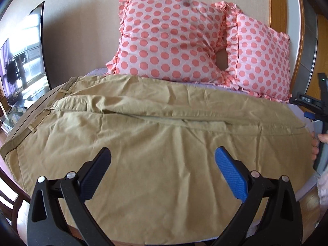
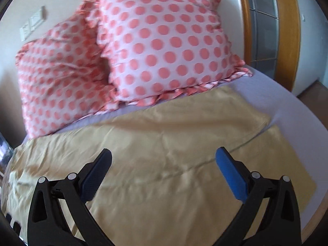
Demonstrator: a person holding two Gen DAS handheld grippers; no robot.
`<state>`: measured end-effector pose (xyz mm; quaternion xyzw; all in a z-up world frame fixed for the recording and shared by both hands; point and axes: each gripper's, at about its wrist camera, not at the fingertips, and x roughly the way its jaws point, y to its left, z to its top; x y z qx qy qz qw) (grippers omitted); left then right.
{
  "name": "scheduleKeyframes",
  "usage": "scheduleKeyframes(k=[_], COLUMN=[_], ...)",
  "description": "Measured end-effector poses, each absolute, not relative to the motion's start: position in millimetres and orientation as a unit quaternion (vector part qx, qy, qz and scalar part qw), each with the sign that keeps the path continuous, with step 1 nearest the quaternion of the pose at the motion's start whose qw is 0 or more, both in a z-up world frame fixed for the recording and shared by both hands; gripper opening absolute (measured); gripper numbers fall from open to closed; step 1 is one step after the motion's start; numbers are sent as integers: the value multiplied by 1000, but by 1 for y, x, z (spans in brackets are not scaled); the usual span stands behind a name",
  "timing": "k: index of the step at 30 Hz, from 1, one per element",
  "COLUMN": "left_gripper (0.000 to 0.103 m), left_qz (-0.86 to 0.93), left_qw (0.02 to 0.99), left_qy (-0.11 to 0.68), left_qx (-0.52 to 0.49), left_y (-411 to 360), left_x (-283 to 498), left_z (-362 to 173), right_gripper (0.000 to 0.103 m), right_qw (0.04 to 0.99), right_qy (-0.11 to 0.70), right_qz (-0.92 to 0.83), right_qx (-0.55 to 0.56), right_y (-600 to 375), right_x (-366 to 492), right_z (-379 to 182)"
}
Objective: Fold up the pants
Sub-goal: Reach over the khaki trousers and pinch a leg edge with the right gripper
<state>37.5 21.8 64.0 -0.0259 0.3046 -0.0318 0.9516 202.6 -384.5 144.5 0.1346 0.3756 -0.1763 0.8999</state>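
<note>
Below both spread claws, left claw (image 1: pixel 163 155), right claw (image 2: pixel 163 156), khaki pants (image 1: pixel 155 135) flat

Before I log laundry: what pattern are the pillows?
Pink with coral polka dots; left wrist view is sharpest.

Both wrist cameras hover close above the spread khaki cotton pants (image 1: pixel 164 139) (image 2: pixel 164 143), facing the shared pink polka-dot ruffled pillows (image 1: pixel 170 39) (image 2: pixel 164 47); left covers the waistband, right the leg ends.

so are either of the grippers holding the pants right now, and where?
Nothing held. Left gripper and right gripper are both open above the tan pants.
</note>
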Motion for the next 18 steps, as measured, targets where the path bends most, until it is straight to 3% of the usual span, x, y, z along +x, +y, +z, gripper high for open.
scheduleKeyframes(k=[3,13,16,18], left_gripper=[101,101,101,101], left_qz=[-43,-63,-68,-69], left_qw=[954,956,955,954], left_qy=[294,279,281,284], left_qx=[-47,-56,-63,-71], left_y=[28,38,39,40], left_x=[51,74,78,81], left_z=[70,67,64,62], right_gripper=[73,68,48,25], right_qw=[862,785,805,817], right_qy=[409,453,426,415], right_qz=[-239,-379,-379,-364], right_qx=[181,189,161,168], right_y=[-436,-495,-491,-496], right_x=[264,361,354,345], right_z=[125,71,65,63])
